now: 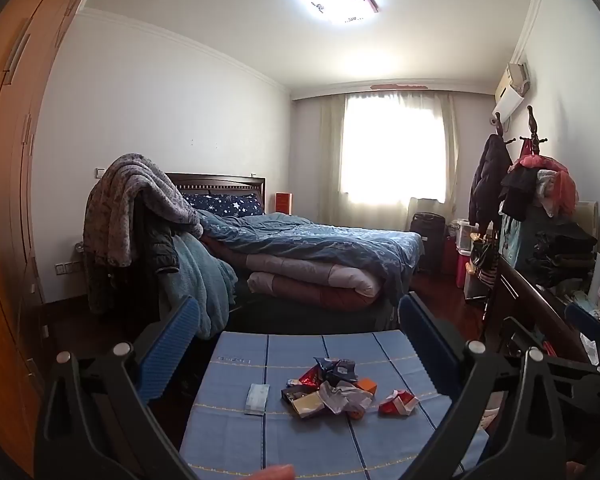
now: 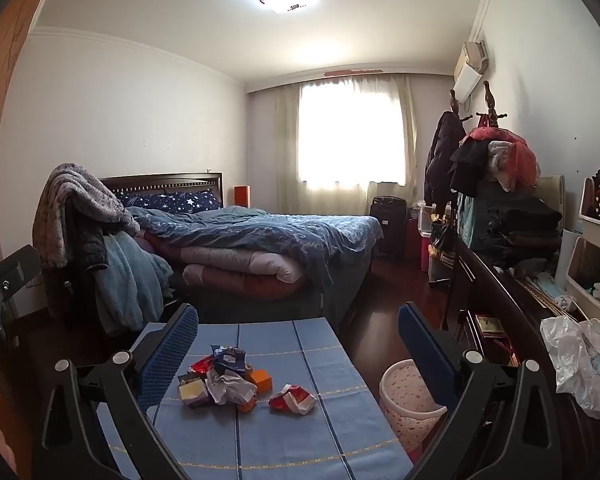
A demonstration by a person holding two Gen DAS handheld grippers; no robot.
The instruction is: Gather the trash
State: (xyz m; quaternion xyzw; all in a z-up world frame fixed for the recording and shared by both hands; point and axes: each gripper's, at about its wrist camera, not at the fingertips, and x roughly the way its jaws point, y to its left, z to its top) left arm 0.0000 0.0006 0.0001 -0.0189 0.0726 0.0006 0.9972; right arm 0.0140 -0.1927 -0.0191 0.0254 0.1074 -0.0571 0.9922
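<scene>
Blue-clothed counter (image 1: 236, 436) | trash pile (image 1: 324, 388) heaped mid-counter, red wrapper (image 1: 398, 400) just right of it, long axis left-right | flat packet (image 1: 257, 398) left, long axis pointing away | print unreadable | bin (image 2: 410, 404) right of counter | left hand-held gripper (image 1: 300, 332) wide open, empty | right hand-held gripper (image 2: 298, 330) wide open, empty
</scene>
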